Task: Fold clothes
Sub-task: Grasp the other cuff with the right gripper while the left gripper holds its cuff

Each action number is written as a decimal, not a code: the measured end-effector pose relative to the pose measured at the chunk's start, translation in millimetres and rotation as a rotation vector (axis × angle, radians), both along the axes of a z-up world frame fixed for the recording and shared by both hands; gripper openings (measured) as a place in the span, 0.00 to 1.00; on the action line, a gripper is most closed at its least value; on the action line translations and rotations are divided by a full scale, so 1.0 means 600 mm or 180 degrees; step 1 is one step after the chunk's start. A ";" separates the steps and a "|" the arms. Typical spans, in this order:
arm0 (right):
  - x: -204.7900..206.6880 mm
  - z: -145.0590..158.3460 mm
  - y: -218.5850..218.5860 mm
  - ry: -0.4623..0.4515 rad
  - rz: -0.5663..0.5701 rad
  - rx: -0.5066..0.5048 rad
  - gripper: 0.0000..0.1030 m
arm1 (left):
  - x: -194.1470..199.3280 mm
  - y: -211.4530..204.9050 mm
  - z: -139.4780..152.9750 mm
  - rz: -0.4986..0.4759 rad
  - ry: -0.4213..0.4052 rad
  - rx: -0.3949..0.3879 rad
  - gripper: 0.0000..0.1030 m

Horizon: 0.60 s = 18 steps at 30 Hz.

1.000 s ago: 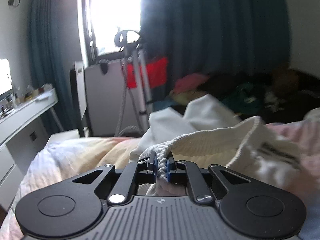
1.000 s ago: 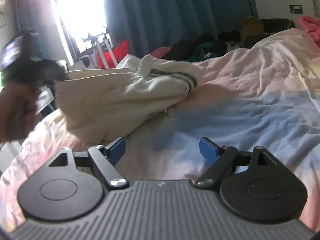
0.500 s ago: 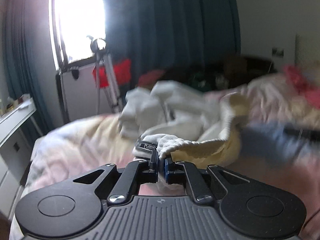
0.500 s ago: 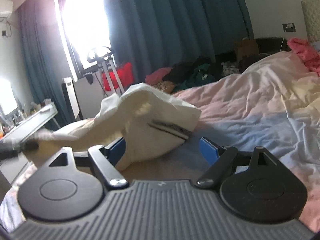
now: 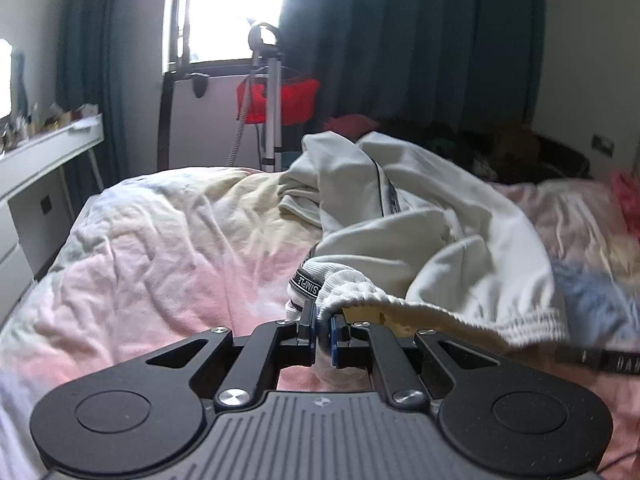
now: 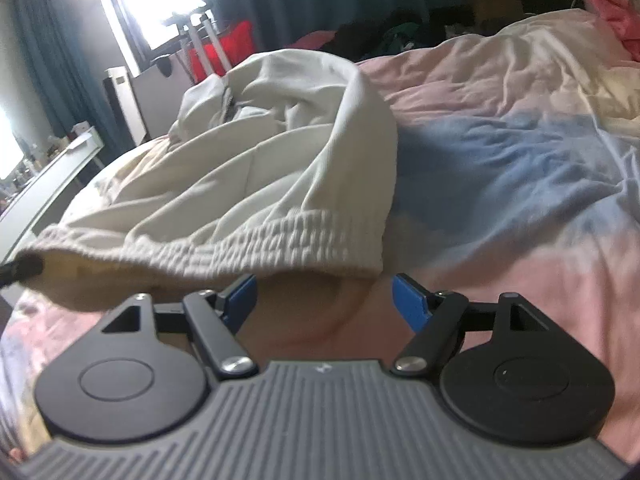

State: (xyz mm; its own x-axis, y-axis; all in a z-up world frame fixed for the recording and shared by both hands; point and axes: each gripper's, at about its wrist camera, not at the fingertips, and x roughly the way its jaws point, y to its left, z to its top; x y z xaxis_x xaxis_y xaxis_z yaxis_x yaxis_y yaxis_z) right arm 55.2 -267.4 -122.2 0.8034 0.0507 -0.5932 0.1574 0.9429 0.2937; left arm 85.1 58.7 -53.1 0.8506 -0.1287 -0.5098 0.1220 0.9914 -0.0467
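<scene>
A pair of cream sweatpants (image 5: 420, 216) lies crumpled on the bed, its ribbed elastic waistband (image 5: 440, 314) nearest me. My left gripper (image 5: 323, 326) is shut on one end of that waistband, beside a black woven label. In the right wrist view the same sweatpants (image 6: 280, 160) spread from the left, their waistband (image 6: 280, 240) stretched across just above my right gripper (image 6: 324, 292). That gripper is open, with the waistband's right corner just beyond the gap between its blue pads. A black drawstring end (image 6: 20, 270) shows at the far left.
The bed's pastel pink, yellow and blue duvet (image 6: 520, 140) is wrinkled. Dark clothes are piled (image 5: 460, 148) at the far side. A tripod (image 5: 270, 100), a red item and a white desk (image 5: 44, 152) stand by the window and dark curtains.
The left gripper has pulled the waistband down and toward me, laying the sweatpants on the bed. The right gripper has moved in close under the waistband's right end, still open.
</scene>
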 end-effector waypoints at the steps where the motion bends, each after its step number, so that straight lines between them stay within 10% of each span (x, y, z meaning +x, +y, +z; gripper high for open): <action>1: 0.005 -0.001 0.003 0.0012 -0.0006 -0.0069 0.74 | 0.001 0.003 0.003 0.0036 -0.0017 -0.0042 0.07; 14: 0.078 -0.042 -0.029 -0.0198 -0.0382 0.0470 0.54 | 0.021 0.028 0.016 0.0263 -0.0134 -0.0252 0.06; 18: 0.091 -0.061 -0.032 -0.0017 -0.0412 0.0589 0.13 | 0.017 0.017 0.010 0.0216 -0.0178 -0.0153 0.06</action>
State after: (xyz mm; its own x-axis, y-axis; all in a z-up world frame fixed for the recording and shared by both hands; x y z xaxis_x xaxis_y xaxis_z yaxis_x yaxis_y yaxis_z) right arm 110.1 -286.4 -158.9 0.8134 0.0544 -0.5792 0.2716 0.8449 0.4608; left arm 95.1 69.0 -47.3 0.8852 -0.0929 -0.4558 0.0584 0.9943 -0.0893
